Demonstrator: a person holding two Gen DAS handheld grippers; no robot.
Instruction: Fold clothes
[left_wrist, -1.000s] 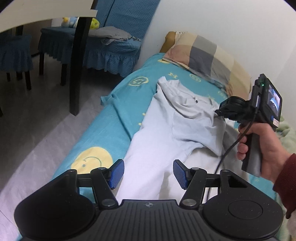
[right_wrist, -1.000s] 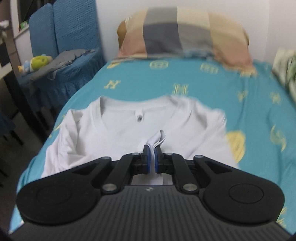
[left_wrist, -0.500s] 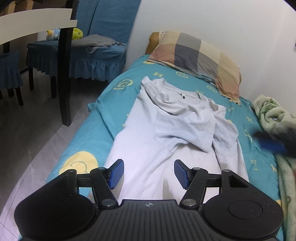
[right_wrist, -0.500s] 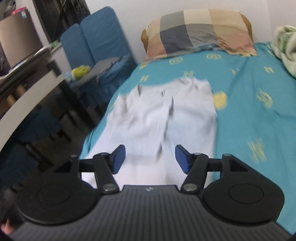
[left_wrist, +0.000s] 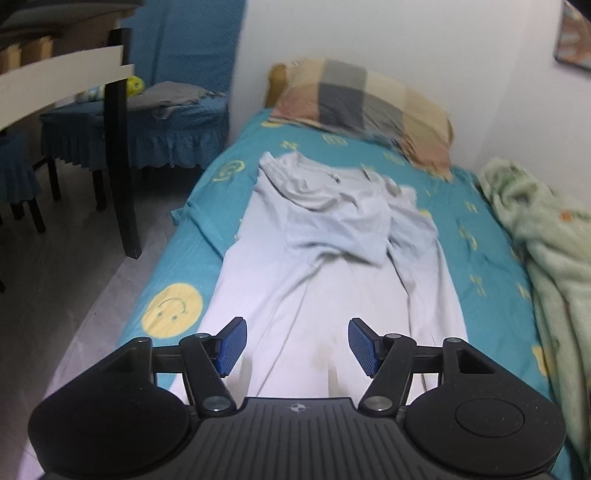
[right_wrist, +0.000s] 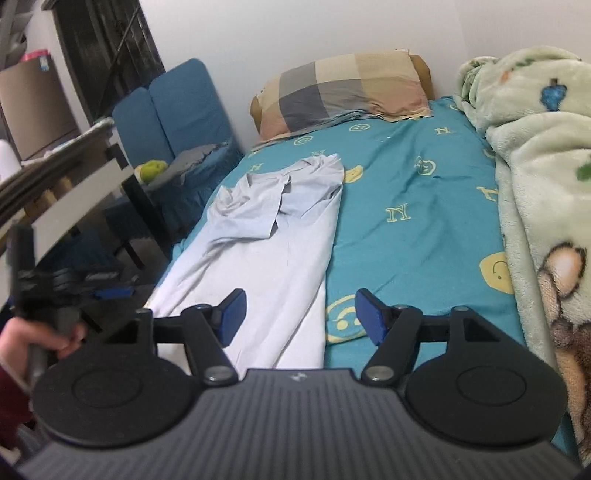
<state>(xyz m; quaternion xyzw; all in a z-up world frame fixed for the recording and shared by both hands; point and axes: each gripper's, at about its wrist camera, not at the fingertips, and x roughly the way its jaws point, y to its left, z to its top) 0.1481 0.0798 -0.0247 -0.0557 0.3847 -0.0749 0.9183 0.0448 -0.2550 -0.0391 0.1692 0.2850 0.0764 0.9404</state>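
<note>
One pale shirt (left_wrist: 332, 266) lay spread along the near side of the bed (right_wrist: 417, 221), directly ahead of and below the left gripper (left_wrist: 293, 345), whose blue pads (left_wrist: 231, 345) stood apart with nothing pinched between them. The shirt's lower half lay flat and smooth; its upper half was rumpled, with one sleeve folded across the chest and the collar toward the pillow (left_wrist: 364, 107). From the right gripper (right_wrist: 299, 315) the shirt sat ahead and to the left, its right edge running down between the fingers. That gripper's jaws were opening, and they gripped nothing; only the shirt's hem and the sheet showed under the gap. Two grippers were in play, and a hand (right_wrist: 37, 336) in a dark red sleeve held the left one at the lower left of the right gripper's view. I counted one checked pillow at the head of the bed, one pale green blanket (right_wrist: 535, 166) heaped to the right, and one blue-covered chair (left_wrist: 147, 122) off to the left.
</note>
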